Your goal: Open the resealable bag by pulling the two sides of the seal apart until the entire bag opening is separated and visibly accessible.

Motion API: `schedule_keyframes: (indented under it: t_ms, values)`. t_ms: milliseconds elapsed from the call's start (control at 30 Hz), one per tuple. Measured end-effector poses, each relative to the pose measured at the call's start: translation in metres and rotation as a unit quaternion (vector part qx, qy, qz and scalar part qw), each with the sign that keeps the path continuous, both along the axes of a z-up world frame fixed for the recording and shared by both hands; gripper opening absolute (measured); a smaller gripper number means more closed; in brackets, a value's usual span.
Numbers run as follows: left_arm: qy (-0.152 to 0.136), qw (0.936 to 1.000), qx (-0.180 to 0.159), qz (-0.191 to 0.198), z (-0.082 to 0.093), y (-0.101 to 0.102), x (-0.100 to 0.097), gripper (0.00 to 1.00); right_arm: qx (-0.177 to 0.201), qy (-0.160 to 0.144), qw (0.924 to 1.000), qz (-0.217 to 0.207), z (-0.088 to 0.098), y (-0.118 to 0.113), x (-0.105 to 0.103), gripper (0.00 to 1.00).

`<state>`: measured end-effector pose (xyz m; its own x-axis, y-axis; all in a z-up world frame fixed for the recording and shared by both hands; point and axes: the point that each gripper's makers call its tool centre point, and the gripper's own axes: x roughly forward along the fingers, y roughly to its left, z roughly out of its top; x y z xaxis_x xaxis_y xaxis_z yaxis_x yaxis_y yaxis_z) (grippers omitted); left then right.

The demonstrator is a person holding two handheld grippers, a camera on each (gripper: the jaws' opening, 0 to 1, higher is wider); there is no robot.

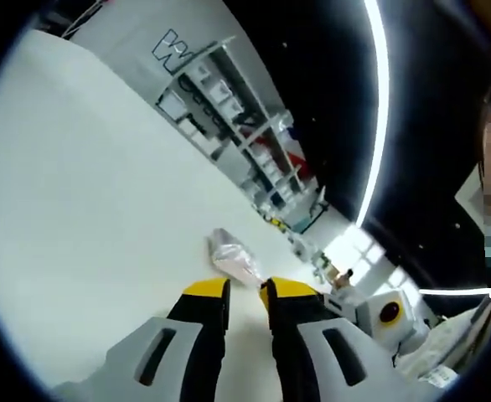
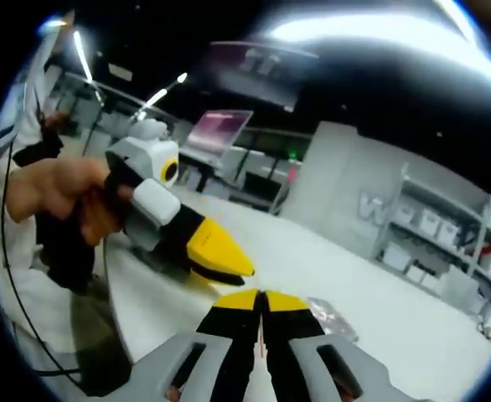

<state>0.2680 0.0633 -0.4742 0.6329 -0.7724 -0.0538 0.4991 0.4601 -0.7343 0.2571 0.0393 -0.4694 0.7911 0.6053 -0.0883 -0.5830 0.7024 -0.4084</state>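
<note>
Faintly, a large "W" [image 1: 172,46] marks the far wall. Ahead of the left gripper [image 1: 245,293], fingers slightly spread, the bag [image 1: 233,258] lies on the desk [image 1: 95,209]. Right gripper [image 2: 261,301]: fingers pressed together, bag beside them.

Bright ceiling strip lights [image 1: 378,109] glare above me, streaked by motion. My white table [image 1: 86,209] washes out. Heavy fisheye warp, soft blur at edges.

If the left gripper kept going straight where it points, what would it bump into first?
Probably the resealable bag. It lies on the white table just past the left gripper tips, slightly left of centre. Depth is hard to judge, so it may touch table first.
</note>
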Motion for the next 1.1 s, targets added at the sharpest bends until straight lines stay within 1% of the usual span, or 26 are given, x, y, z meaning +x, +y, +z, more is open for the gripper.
schedule_keyframes:
  t_ms: [400,600,767,1100]
  values:
    - [0.002,0.9999,-0.01,-0.005,0.0021,-0.0029,-0.0001,0.16,0.003,-0.008,1.0,0.0,0.0024,0.0001,-0.0001,0.0]
    - [0.001,0.9998,-0.015,-0.009,0.0024,-0.0047,0.0005,0.16,0.007,-0.005,1.0,0.003,0.0023,0.0009,-0.0009,0.0]
    - [0.003,0.9998,-0.016,-0.011,0.0029,-0.0054,0.001,0.14,0.012,-0.007,0.9999,0.003,0.0039,-0.0007,-0.0011,0.0]
    - [0.006,0.9998,-0.008,-0.017,0.0009,-0.0091,0.0003,0.14,0.018,-0.005,0.9998,0.005,0.0054,-0.001,-0.0022,0.0]
